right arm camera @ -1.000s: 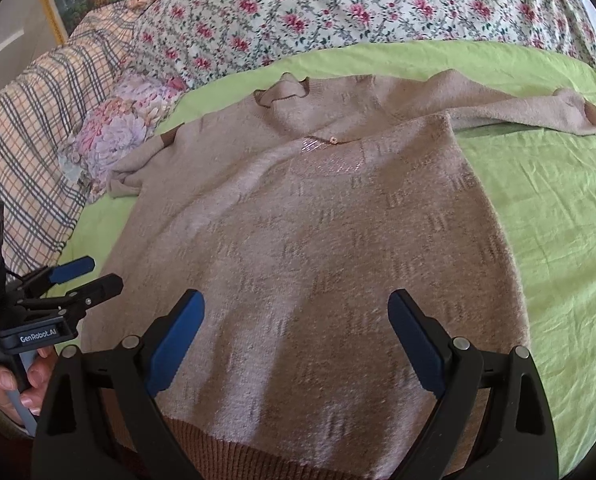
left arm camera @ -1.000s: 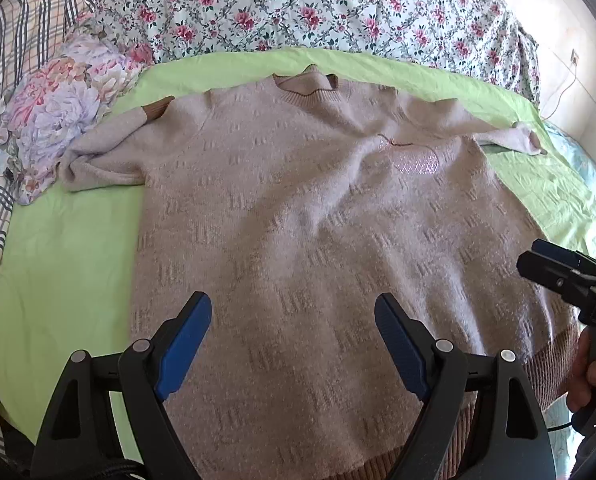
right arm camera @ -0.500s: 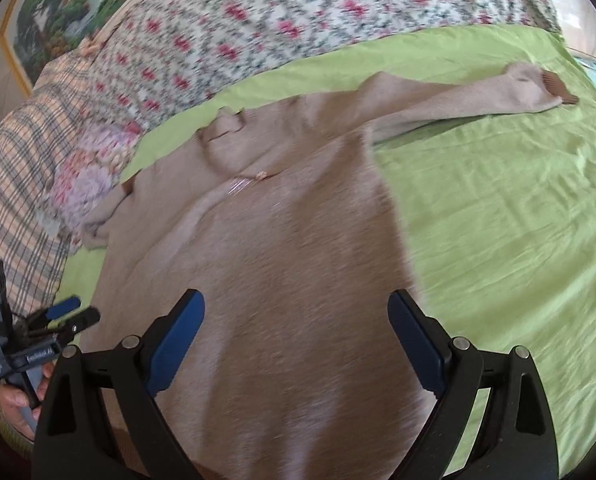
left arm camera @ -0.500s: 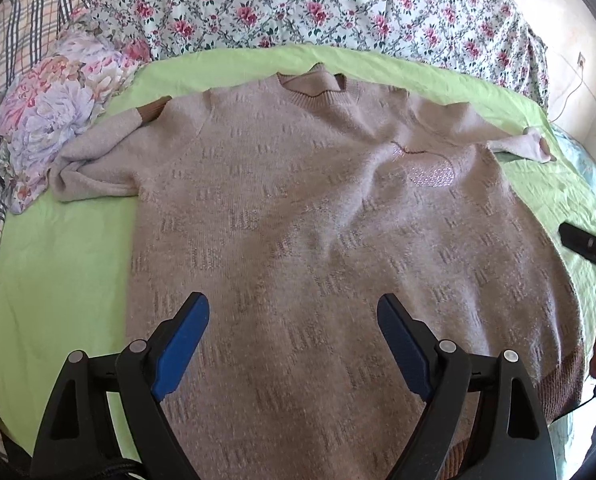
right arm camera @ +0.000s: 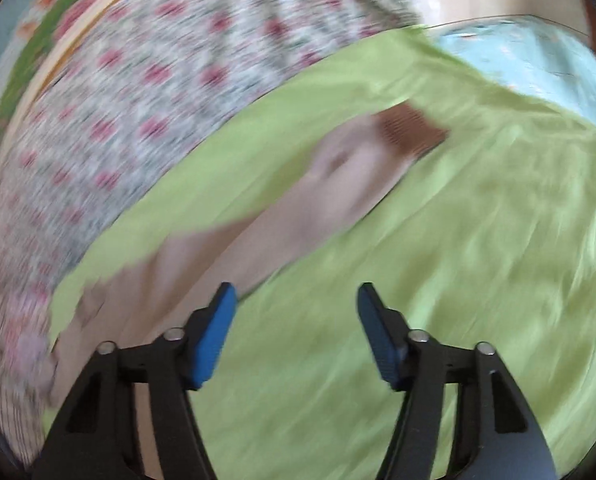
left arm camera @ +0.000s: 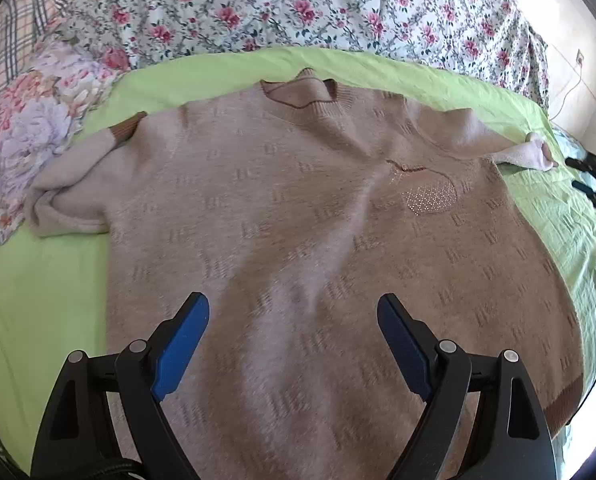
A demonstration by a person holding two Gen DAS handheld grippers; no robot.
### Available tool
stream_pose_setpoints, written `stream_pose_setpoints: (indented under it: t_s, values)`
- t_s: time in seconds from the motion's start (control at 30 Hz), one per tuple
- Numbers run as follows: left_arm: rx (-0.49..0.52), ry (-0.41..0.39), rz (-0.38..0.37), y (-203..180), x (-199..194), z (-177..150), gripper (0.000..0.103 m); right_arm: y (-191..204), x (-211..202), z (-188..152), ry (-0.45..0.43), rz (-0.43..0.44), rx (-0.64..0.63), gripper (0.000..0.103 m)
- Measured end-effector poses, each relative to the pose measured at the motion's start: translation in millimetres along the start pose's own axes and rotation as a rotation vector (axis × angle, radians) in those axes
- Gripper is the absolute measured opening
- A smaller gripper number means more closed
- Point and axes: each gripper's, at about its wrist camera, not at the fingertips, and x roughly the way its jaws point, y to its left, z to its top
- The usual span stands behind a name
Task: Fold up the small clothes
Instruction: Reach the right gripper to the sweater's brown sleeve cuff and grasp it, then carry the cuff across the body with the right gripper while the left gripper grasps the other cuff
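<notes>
A beige knitted sweater [left arm camera: 318, 220] with brown cuffs and hem lies flat, front up, on a green sheet [left arm camera: 37, 300]. Its left sleeve [left arm camera: 77, 176] is bunched and folded back. My left gripper [left arm camera: 293, 320] is open and empty above the sweater's lower body. My right gripper [right arm camera: 293, 300] is open and empty above the green sheet [right arm camera: 478, 260], beside the stretched right sleeve [right arm camera: 318, 196] with its brown cuff [right arm camera: 410, 128]. The right wrist view is blurred. The right gripper also shows at the left wrist view's right edge [left arm camera: 594, 184].
A floral quilt [left arm camera: 298, 4] lies along the far side of the bed. A floral pillow [left arm camera: 29, 128] and plaid fabric [left arm camera: 1, 40] sit at the left. A light blue cloth [right arm camera: 538, 56] lies beyond the sheet's right end.
My right gripper has swung right and forward, from over the sweater's body to beside the right sleeve. My left gripper has moved slightly forward over the sweater. Both stayed open.
</notes>
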Motion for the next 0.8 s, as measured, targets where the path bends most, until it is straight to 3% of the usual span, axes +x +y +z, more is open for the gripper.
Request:
stream_pose_setpoints:
  t_s: [0.07,0.17,0.3,0.33,0.37,0.4,0.47,0.6,0.8]
  values:
    - [0.006,0.018,-0.003,-4,9,4,0.086,-18,18,22,-0.016,-0.033,0.055,0.048]
    - [0.013,0.036,0.001,-9,20,8,0.086,-47,50,56,-0.021,-0.018,0.181,0.045]
    - [0.006,0.050,0.002,-11,32,12,0.086,-60,86,75,-0.002,-0.091,0.194,0.045]
    - [0.000,0.054,0.001,-11,35,14,0.086,-62,91,77,0.009,-0.093,0.201,0.036]
    - [-0.006,0.057,-0.001,-10,37,15,0.086,-61,97,77,0.023,-0.092,0.195,0.011]
    - [-0.011,0.060,-0.005,-10,38,16,0.087,-58,96,77,0.022,-0.077,0.183,0.006]
    - [-0.020,0.059,-0.014,-8,39,16,0.087,-40,85,76,-0.014,-0.044,0.123,0.006]
    - [-0.033,0.051,-0.027,-4,37,17,0.087,29,53,61,-0.029,0.107,-0.011,0.006]
    - [-0.080,0.034,-0.050,9,28,11,0.087,153,19,0,0.081,0.400,-0.175,0.006]
